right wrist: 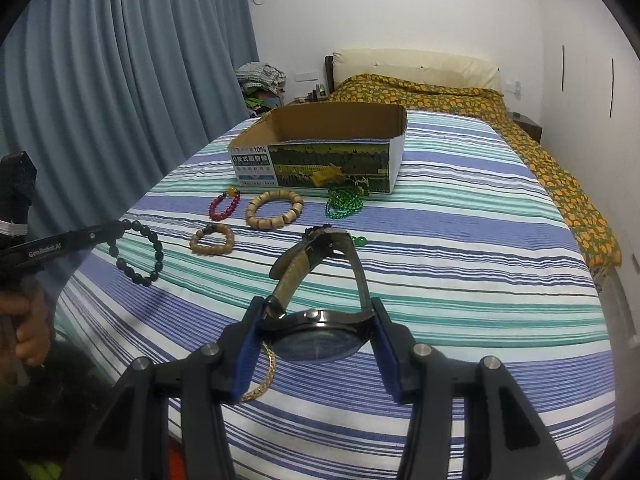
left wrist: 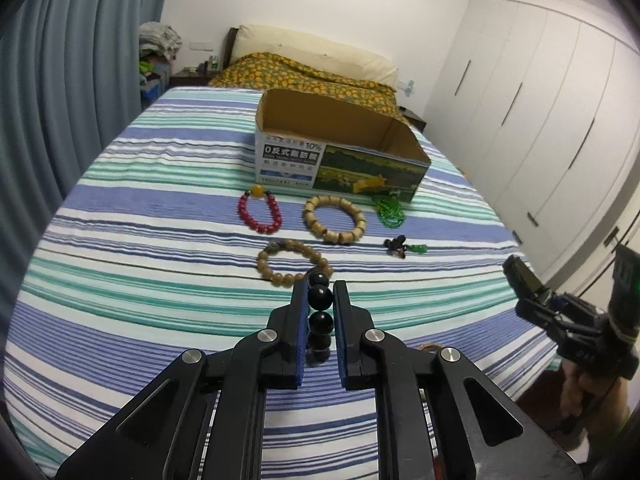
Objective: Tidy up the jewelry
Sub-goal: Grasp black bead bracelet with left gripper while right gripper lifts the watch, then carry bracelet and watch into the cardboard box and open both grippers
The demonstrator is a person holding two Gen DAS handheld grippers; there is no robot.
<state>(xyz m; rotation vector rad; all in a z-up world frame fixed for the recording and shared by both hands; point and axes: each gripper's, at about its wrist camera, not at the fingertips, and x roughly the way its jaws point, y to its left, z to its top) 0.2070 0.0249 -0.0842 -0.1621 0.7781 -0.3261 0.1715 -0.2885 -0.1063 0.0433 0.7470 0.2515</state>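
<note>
My left gripper (left wrist: 320, 300) is shut on a black bead bracelet (left wrist: 320, 298), held above the striped bed; the bracelet also shows in the right wrist view (right wrist: 138, 252), hanging from the left gripper's fingertips (right wrist: 114, 234). My right gripper (right wrist: 318, 320) is shut on a dark wristwatch (right wrist: 320, 336) with a brown strap. An open cardboard box (left wrist: 340, 160) stands further back on the bed. In front of it lie a red bracelet (left wrist: 260, 212), a large wooden bracelet (left wrist: 334, 218), a small tan bracelet (left wrist: 292, 264), green beads (left wrist: 390, 210) and a small dark charm (left wrist: 400, 246).
A gold chain (right wrist: 266, 376) lies on the bed under my right gripper. Blue curtains (left wrist: 60, 100) hang on the left, white wardrobes (left wrist: 540, 100) stand on the right. A yellow patterned blanket (left wrist: 304, 76) and a pillow lie beyond the box.
</note>
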